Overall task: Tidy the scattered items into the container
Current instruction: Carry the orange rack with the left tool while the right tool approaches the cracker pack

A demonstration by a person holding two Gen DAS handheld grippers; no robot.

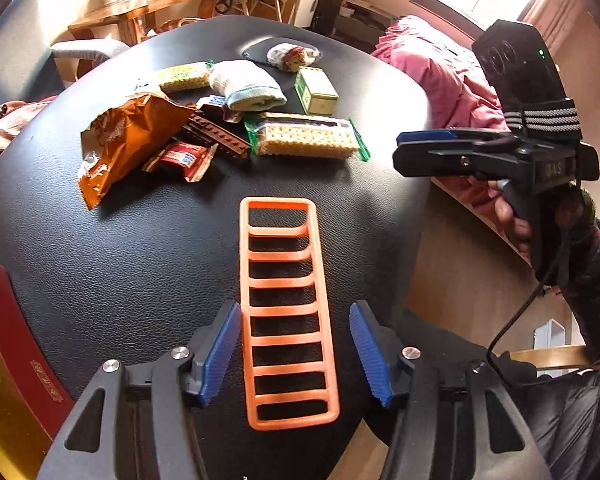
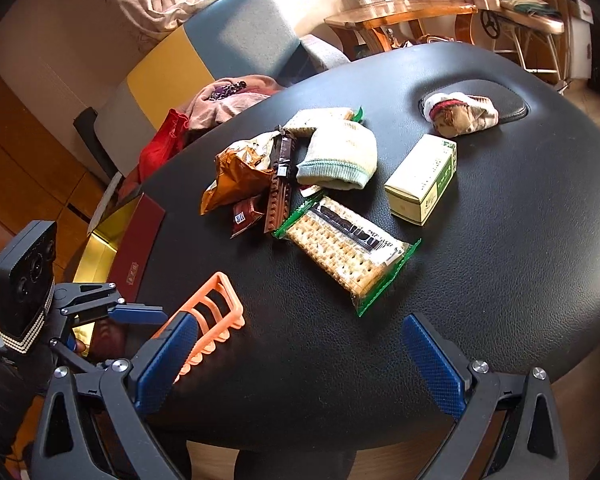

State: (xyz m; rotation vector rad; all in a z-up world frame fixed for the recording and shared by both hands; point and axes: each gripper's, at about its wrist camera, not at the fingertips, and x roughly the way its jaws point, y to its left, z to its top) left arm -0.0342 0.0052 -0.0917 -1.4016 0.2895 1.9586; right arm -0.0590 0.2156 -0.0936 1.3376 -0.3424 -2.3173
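An orange ladder-shaped plastic rack (image 1: 288, 312) (image 2: 214, 308) lies on the black table (image 1: 120, 260), between the fingers of my left gripper (image 1: 296, 312). The jaws stand open; the right pad (image 1: 370, 354) is clear of the rack and the left pad is right beside its edge. The red and gold box (image 1: 8, 320) (image 2: 136, 236) sits at the table's left edge. My right gripper (image 2: 300, 360) (image 1: 412, 150) hovers open and empty over the near edge. Beyond lie a cracker pack (image 1: 308, 140) (image 2: 348, 252), a pale sock (image 1: 248, 84) (image 2: 340, 156) and an orange snack bag (image 1: 128, 136) (image 2: 232, 176).
Also in the pile are a brown brick plate (image 2: 278, 196), a red wrapper (image 2: 244, 212) and a second cracker pack (image 1: 180, 78). A cream and green tin (image 2: 424, 180) and a patterned sock (image 2: 460, 114) lie further back. A bed with pink bedding (image 1: 440, 72) stands to the right.
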